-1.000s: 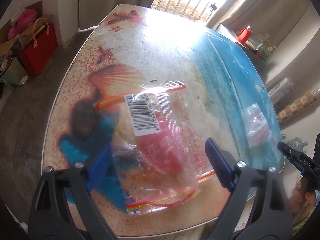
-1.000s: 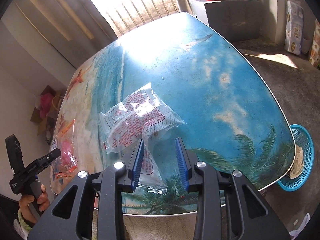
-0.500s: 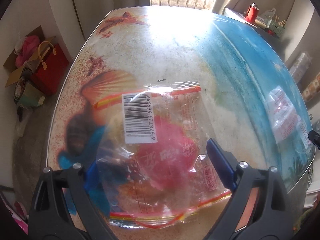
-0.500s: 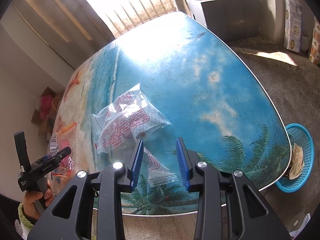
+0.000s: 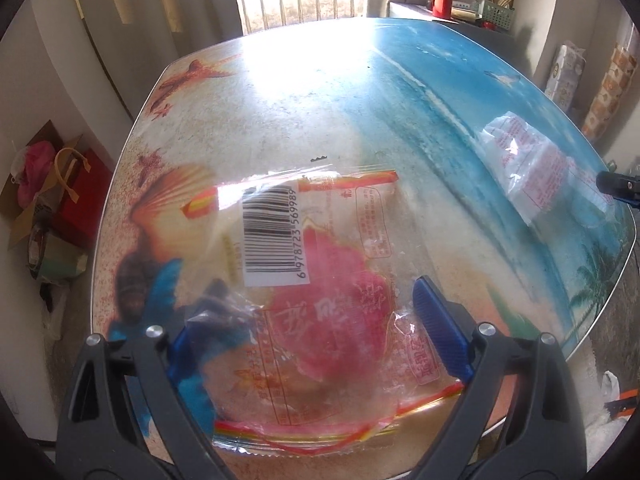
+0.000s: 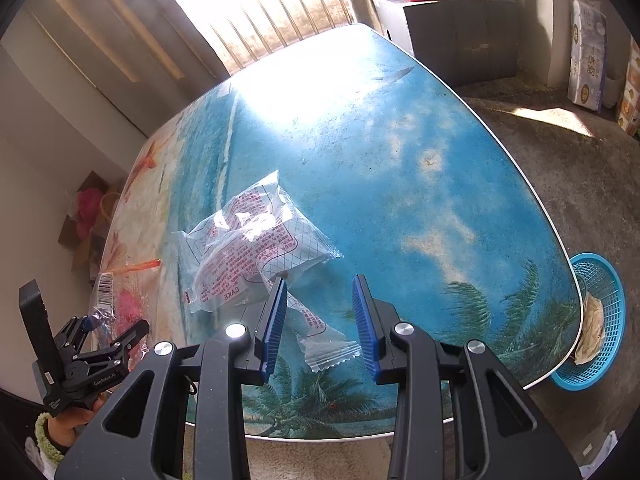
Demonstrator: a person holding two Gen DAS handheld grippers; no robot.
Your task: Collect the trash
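Beach-print table (image 6: 400, 128). Left gripper (image 5: 304, 320): jaws spread wide over a clear wrapper (image 5: 320, 280), not pressing it; wrapper lies flat near the table's front edge. White barcode label reads 6978723569989; red Chinese print, unreadable. Right gripper (image 6: 320, 320): jaws partly apart, gripping nothing; a small wrapper's (image 6: 324, 344) crimped end lies between them. White cake packet (image 6: 256, 244), printed "CAKE", lies just beyond. Blue basket (image 6: 600, 320) on the floor.
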